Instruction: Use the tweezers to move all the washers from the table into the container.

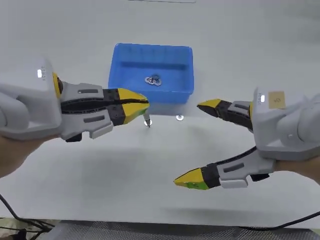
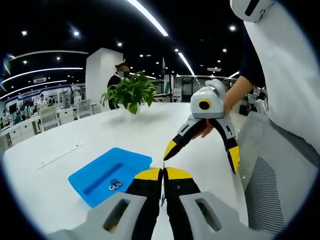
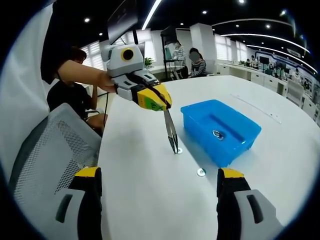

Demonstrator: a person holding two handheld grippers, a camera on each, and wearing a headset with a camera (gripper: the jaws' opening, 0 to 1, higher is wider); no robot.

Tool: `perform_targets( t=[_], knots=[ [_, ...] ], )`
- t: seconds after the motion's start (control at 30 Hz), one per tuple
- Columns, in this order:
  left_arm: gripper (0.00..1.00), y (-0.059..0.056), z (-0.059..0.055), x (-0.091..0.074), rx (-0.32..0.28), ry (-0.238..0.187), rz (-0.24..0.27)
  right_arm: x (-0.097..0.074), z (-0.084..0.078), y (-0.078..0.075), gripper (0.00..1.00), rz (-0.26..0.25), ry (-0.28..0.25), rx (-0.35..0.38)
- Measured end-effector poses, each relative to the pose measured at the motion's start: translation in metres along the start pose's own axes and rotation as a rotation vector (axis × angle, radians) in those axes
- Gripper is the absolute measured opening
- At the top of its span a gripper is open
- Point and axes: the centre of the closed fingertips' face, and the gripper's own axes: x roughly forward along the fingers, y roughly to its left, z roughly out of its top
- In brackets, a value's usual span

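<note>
Head view: the left gripper (image 1: 141, 104) has its fingers pressed together on the tweezers (image 1: 147, 120), whose tips stand on the white surface (image 1: 100, 170) at a washer (image 1: 148, 123), just below the blue container (image 1: 116, 75).
Right gripper (image 1: 189, 143): fingers spread wide and holding nothing, at the lower right of the frame.
Washers: a second washer (image 1: 180, 118) lies just right of the first, and both sit near the container's front wall. A small heap of washers (image 1: 153, 80) already lies inside.
Step in hand: probably pinching the first washer. I cannot tell whether the tips have caught it.
Next move: a firm squeeze, then a lift high enough to clear the wall and a release over the heap. A thin, flat washer may slip.
Right gripper view: gives the tweezers' whole length slanting down to the washer, where the head view offers a short stub.
Left gripper view: faces the open right gripper, with the container at lower left.
</note>
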Motion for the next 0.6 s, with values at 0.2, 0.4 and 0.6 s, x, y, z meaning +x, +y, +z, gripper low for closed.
perform_targets(
  t=[0.2,0.4,0.6],
  knots=[
    [0.05,-0.010,0.000,0.003,0.036,0.038,-0.033,0.011,0.006,0.000,0.91,0.020,0.000,-0.006],
    [0.05,-0.009,-0.001,0.004,0.030,0.044,-0.026,0.030,0.020,-0.005,0.82,0.038,-0.003,-0.056],
    [0.05,-0.007,-0.002,0.002,0.022,0.054,-0.021,0.048,0.029,-0.006,0.71,0.066,0.004,-0.103]
  ],
)
